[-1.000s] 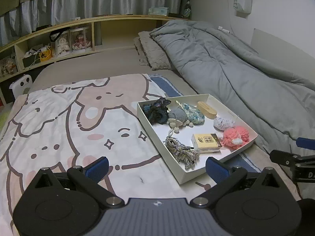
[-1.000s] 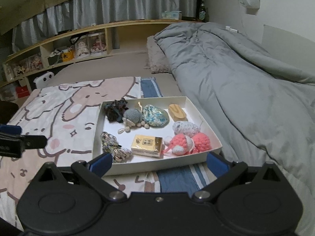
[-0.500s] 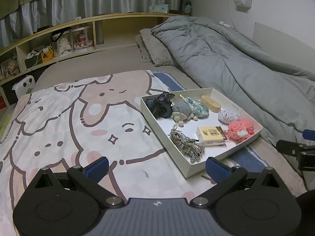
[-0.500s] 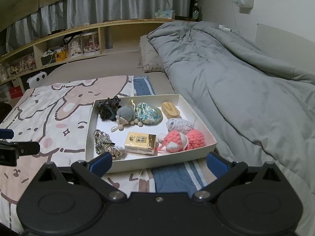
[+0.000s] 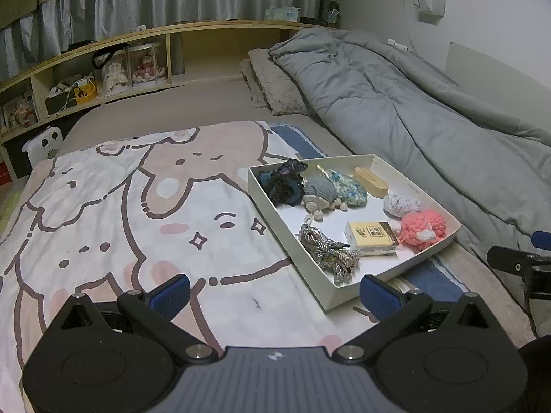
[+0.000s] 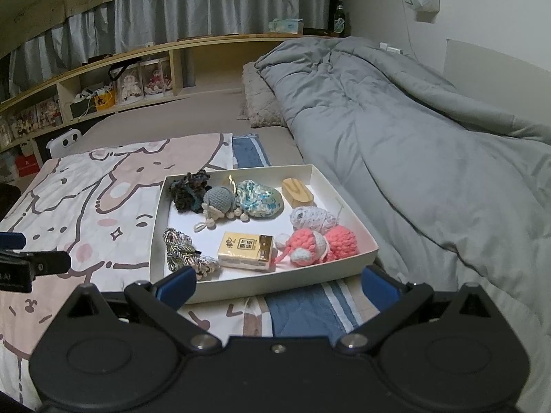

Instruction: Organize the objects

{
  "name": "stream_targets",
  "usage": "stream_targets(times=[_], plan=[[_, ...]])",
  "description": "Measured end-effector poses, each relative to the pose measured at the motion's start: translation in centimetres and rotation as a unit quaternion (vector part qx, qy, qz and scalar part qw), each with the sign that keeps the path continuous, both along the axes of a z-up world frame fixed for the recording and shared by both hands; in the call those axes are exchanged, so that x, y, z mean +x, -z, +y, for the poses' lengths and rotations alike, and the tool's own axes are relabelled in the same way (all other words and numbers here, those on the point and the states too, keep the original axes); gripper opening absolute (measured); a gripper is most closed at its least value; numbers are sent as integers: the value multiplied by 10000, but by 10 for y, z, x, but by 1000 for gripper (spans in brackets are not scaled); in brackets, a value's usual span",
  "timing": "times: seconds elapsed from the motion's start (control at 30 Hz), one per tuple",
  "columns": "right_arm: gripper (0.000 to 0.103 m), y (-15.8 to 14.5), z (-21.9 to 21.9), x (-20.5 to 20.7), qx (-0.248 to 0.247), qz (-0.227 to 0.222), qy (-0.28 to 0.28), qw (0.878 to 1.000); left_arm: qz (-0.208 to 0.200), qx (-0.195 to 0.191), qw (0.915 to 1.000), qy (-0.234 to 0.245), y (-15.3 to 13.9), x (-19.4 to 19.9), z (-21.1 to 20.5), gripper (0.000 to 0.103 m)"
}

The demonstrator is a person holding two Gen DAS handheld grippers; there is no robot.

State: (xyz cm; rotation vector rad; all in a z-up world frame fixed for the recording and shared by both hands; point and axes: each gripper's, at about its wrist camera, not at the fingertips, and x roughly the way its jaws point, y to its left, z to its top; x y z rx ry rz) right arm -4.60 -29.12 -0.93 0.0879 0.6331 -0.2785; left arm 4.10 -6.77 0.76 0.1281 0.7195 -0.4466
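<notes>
A white shallow box (image 5: 327, 296) (image 6: 261, 284) lies on the bed and holds several small items: a dark crochet piece (image 6: 187, 194), a grey crochet turtle (image 6: 220, 199), a teal patterned pouch (image 6: 261, 199), a wooden block (image 6: 298, 192), white yarn (image 6: 311, 218), pink crochet pieces (image 6: 323, 244), a yellow box (image 6: 246, 251) and a braided cord (image 6: 182, 251). My left gripper (image 5: 275, 290) is open and empty, near the box's front left corner. My right gripper (image 6: 279, 284) is open and empty, just before the box's front wall.
The box rests on a cartoon-print blanket (image 5: 120, 213) with a blue striped edge (image 6: 303, 313). A grey duvet (image 6: 413, 137) fills the right side. A pillow (image 5: 272, 86) and a wooden shelf (image 5: 137, 55) with boxed dolls stand behind.
Both grippers have pulled back and risen a little, so the box sits farther off and higher in both views. Both stay open and empty.
</notes>
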Motion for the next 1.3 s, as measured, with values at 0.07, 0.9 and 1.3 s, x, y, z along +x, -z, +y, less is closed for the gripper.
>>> stream_targets(times=[0.07, 0.9, 1.3], plan=[[103, 0, 0, 0, 4, -3, -2, 10000, -3, 2, 10000, 1, 0, 0, 0, 103], [103, 1, 1, 0, -32, 26, -10, 10000, 6, -8, 10000, -17, 0, 0, 0, 103], [103, 2, 1, 0, -32, 32, -10, 10000, 8, -20, 10000, -19, -1, 0, 1, 103]])
